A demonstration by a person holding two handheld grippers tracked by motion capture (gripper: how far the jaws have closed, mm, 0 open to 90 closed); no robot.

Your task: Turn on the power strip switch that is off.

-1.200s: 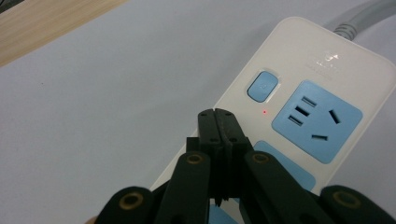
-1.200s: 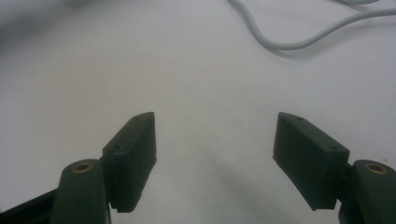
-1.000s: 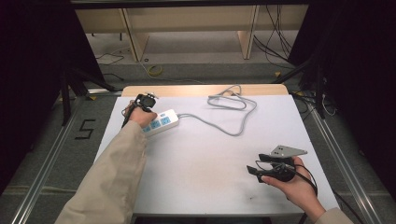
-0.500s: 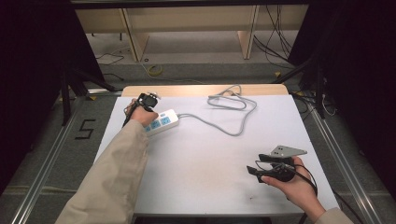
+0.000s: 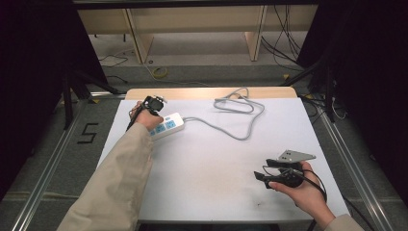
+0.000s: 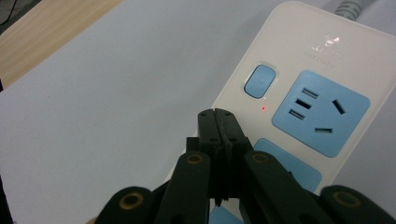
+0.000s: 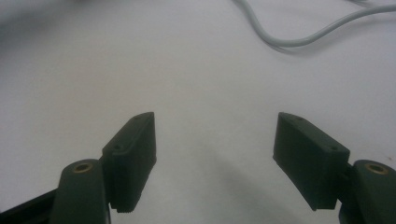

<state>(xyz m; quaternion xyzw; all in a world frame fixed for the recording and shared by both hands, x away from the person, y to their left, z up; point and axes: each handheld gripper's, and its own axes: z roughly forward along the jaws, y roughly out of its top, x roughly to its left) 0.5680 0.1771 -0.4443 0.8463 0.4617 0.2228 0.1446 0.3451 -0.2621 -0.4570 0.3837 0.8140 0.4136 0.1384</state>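
Note:
A white power strip [image 5: 168,125] with blue sockets lies at the far left of the white table [image 5: 216,187]. Its grey cable [image 5: 240,120] loops toward the far edge. My left gripper [image 5: 154,107] is over the strip, held by a hand in a beige sleeve. In the left gripper view the jaws are pressed together, and the left gripper [image 6: 217,114] hovers at the strip's [image 6: 299,56] edge, just short of the blue switch button [image 6: 260,80]; a small red light [image 6: 263,108] glows beside it. My right gripper [image 5: 267,169] rests open near the front right, nothing between its fingers [image 7: 133,156].
A wooden strip [image 5: 192,92] runs along the table's far edge, with shelving and loose cables on the floor beyond. The grey cable [image 7: 299,39] curves across the table ahead of the right gripper. Metal rails flank the table on both sides.

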